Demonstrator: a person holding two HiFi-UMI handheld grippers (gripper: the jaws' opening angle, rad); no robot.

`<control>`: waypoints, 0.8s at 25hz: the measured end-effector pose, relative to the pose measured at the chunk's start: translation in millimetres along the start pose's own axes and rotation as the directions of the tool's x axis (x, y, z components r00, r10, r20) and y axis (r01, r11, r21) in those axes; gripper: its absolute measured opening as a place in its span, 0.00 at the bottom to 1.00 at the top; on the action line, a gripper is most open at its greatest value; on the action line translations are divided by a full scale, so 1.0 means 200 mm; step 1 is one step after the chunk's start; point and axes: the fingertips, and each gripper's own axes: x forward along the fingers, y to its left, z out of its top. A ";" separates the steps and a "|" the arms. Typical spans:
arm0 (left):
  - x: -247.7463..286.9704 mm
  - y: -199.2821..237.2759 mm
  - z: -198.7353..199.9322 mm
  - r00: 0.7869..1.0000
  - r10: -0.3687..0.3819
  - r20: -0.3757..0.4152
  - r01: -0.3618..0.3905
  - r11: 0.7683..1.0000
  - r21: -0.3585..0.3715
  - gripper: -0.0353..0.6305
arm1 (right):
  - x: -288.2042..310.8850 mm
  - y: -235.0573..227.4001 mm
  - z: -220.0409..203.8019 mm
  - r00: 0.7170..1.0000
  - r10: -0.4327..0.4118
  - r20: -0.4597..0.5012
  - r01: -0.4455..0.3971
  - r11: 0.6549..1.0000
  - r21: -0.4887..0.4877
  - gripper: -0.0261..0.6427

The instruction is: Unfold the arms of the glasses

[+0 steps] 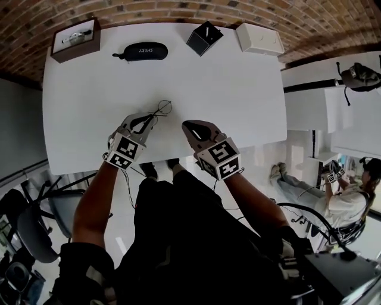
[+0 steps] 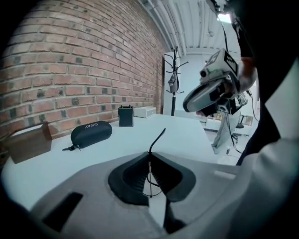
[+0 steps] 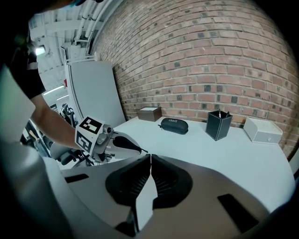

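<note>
forearms (image 1: 95, 199) are filling the bottom of the head view, and i'm holding both grippers over the near edge of the white table (image 1: 238, 89). left gripper (image 1: 149, 120) is pinching the thin wire glasses (image 1: 159, 109), jaws clamped right on the frame, with one thin arm poking out past the tips. right gripper (image 1: 189, 126) is hanging just beside it, jaws pressed together on nothing. black case (image 1: 141, 51) is sitting well back near the brick wall (image 1: 178, 12).
</note>
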 end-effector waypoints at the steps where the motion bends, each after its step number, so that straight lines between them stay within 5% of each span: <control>1: -0.02 0.00 0.02 1.000 -0.002 0.019 0.002 1.000 -0.008 0.09 | 0.01 0.01 0.00 1.000 0.000 -0.002 0.000 1.000 0.003 0.05; 9: -0.15 0.05 0.07 0.986 0.065 0.153 -0.046 0.991 -0.127 0.09 | 0.18 0.09 -0.11 0.997 -0.014 -0.073 0.011 0.999 -0.043 0.05; 16: -0.19 0.04 0.00 0.982 0.099 0.159 -0.074 0.985 -0.155 0.09 | 0.40 0.32 -0.27 0.985 0.039 -0.170 -0.066 0.985 -0.161 0.06; 20: -0.21 0.02 -0.01 0.980 0.104 0.171 -0.075 0.983 -0.166 0.09 | 0.53 0.36 -0.38 0.970 -0.002 -0.243 -0.055 0.973 -0.225 0.22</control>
